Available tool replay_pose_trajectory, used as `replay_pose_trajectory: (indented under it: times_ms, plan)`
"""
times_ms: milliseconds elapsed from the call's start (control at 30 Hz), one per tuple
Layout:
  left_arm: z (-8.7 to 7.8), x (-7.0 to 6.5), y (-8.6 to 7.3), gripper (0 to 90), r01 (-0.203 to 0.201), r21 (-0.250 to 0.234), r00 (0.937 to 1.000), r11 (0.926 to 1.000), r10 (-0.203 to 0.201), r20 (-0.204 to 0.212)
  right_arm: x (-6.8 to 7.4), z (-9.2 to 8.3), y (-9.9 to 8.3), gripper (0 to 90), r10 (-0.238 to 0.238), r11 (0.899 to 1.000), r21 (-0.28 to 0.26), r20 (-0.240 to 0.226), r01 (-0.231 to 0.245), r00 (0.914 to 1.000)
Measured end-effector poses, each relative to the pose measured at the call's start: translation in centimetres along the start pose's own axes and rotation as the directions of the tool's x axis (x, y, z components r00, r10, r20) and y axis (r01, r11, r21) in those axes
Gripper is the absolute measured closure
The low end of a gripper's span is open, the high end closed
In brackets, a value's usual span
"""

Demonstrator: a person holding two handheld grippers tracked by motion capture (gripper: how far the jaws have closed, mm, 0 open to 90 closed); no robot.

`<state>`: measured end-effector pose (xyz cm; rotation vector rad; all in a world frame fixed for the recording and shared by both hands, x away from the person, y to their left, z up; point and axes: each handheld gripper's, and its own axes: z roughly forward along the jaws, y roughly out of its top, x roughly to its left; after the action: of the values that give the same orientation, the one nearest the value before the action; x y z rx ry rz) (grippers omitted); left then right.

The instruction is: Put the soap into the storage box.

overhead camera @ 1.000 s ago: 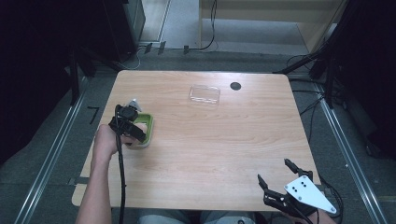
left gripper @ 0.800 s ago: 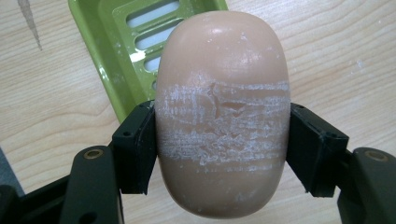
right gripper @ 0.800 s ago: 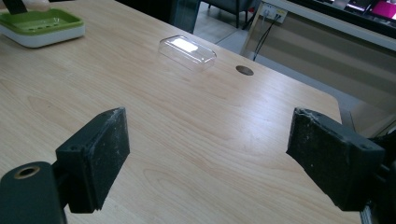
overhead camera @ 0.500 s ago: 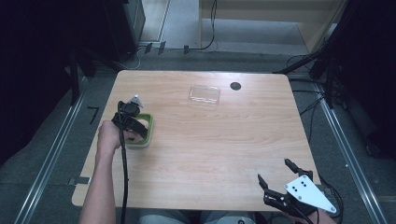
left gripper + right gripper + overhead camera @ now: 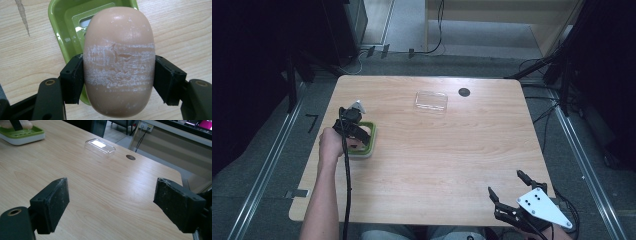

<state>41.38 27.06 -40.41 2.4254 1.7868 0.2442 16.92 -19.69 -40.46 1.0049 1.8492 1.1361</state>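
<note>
L fingers (image 5: 72, 80) round soap (image 5: 118, 60)

On the counter (image 5: 432, 150), the soap dish (image 5: 362, 142) sits at the left, with the soap (image 5: 118, 60) held over it. The clear lid (image 5: 431, 101) lies farther back near the middle, a small round disc (image 5: 464, 92) just right of it.

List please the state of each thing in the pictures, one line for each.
Left gripper: shut on the soap.
Soap: clamped at its sides, held over the dish.
Green soap dish: open, upright on the table.
Clear lid: lying apart on the table.
Right gripper: open, holding nothing.
</note>
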Motion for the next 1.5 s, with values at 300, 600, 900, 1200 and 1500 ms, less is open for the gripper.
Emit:
replay_pose_trajectory:
  times_ms: [300,600,900,1200,1500]
  plan:
    - [1.4,0.4,0.4,33.8,0.033,-0.007,0.9994,0.9994,-0.033,-0.006,0.0,0.0,0.0,13.3,0.001,1.0,0.001,0.001,-0.001,1.0]
    - [2.1,0.2,0.8,33.7,0.04,-0.005,0.999,0.9992,-0.04,-0.023,0.0,0.0,0.0,13.3,0.002,1.0,0.0,-0.001,-0.002,1.0]
    - [2.6,0.4,0.7,33.7,0.039,0.008,0.999,0.9992,-0.039,-0.024,0.0,0.0,0.0,13.3,0.002,1.0,0.0,-0.002,-0.002,1.0]
    - [2.7,0.5,0.7,33.6,0.044,0.005,0.9988,0.999,-0.044,-0.024,0.0,0.0,0.0,13.3,0.002,1.0,0.001,-0.002,-0.002,1.0]
    - [2.7,0.5,0.7,33.1,0.045,0.007,0.9988,0.999,-0.044,-0.021,-0.1,0.0,0.0,13.3,0.001,1.0,0.001,-0.003,-0.001,1.0]
